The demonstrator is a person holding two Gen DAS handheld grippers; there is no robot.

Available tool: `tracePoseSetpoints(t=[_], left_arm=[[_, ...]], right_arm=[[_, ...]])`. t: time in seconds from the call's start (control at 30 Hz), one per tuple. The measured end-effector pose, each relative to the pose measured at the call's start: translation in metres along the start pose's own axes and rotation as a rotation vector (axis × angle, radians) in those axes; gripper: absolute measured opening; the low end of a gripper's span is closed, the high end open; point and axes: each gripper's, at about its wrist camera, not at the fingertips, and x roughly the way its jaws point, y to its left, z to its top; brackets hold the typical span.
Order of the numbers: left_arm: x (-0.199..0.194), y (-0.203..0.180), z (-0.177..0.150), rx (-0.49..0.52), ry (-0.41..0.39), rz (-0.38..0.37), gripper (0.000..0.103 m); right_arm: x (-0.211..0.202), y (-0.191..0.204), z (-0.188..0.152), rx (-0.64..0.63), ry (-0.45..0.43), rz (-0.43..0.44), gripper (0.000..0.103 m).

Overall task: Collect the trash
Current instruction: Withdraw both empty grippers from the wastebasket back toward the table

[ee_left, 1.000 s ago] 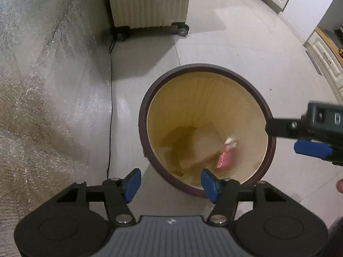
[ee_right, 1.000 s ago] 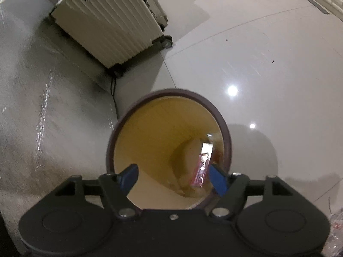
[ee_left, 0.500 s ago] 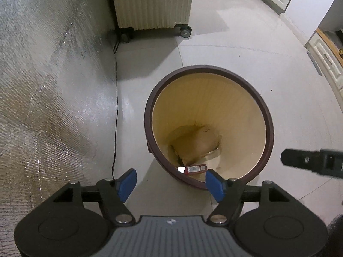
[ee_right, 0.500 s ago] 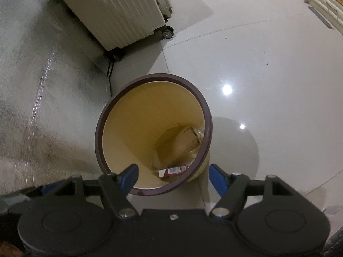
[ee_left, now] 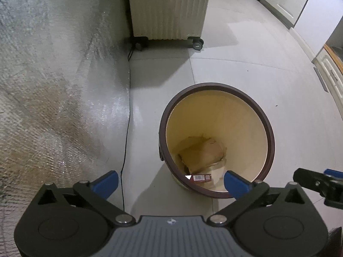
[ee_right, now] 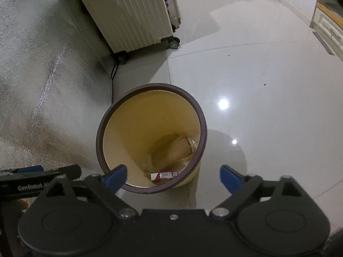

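Note:
A round trash bin (ee_left: 265, 124) with a dark brown rim and cream inside stands on the floor; it also shows in the right wrist view (ee_right: 150, 86). At its bottom lie a crumpled brown cardboard piece (ee_left: 205, 152) and a small red and white packet (ee_left: 201, 177), which also shows in the right wrist view (ee_right: 165, 175). My left gripper (ee_left: 171, 183) is open and empty, above the bin's near side. My right gripper (ee_right: 172, 175) is open and empty, held above and short of the bin.
A cream ribbed suitcase (ee_left: 169, 8) on wheels stands behind the bin. A silvery textured cover (ee_left: 53, 85) fills the left side, with a black cable (ee_left: 126, 150) along its edge. White cabinets (ee_left: 328, 72) line the far right. The floor is pale glossy tile.
Both grippers have pulled up and back from the bin, which now looks smaller. The red packet, falling a second ago, now lies flat at the bin's bottom.

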Motion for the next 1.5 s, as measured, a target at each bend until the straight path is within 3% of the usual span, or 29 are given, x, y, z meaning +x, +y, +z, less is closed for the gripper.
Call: tracePoseSetpoints(t=[0.1,0.53,0.87,1.13,1.5], left_arm=[[-0.007,0.001,0.000,0.005,-0.004,0.007,0.103],[-0.051,0.006,-0.012,0.025,-0.031,0.007,0.103],[-0.099,0.010,-0.026,0.045,-0.054,0.024,0.103],[-0.154,0.009,-0.037,0.050,-0.106,-0.008,0.103],[-0.243,0.000,-0.052,0.066,-0.241,-0.082,0.103]], right_arm=[[-0.007,0.000,-0.001,-0.014,-0.010,-0.011,0.103],[-0.042,0.002,-0.012,-0.014,-0.026,-0.049,0.103],[-0.092,0.010,-0.026,-0.032,-0.059,-0.076,0.103],[-0.147,0.013,-0.041,-0.030,-0.130,-0.100,0.103],[-0.237,0.024,-0.049,-0.060,-0.281,-0.127,0.103]])
